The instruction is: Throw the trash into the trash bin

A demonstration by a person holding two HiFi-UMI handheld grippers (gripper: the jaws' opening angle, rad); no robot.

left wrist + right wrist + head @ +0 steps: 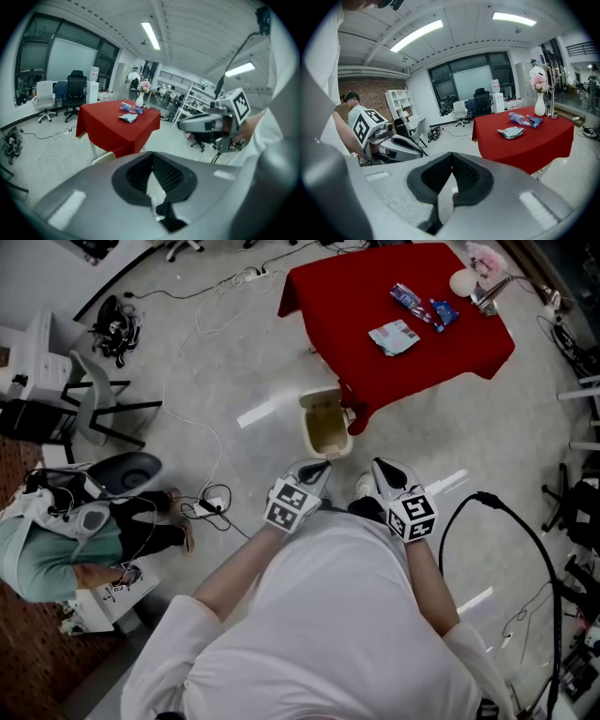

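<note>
Trash (395, 337), a crumpled wrapper, lies on the far red table (366, 381), with the trash bin (314, 400) on the floor at the table's near corner. Left gripper (316, 469) and right gripper (383, 468) hover nearer, well short of both, jaws pressed together, holding nothing.

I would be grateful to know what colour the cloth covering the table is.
The cloth is plain red, with no pattern; the head view shows it best.

Left gripper (317, 467) and right gripper (382, 467) side by side, both closed
</note>
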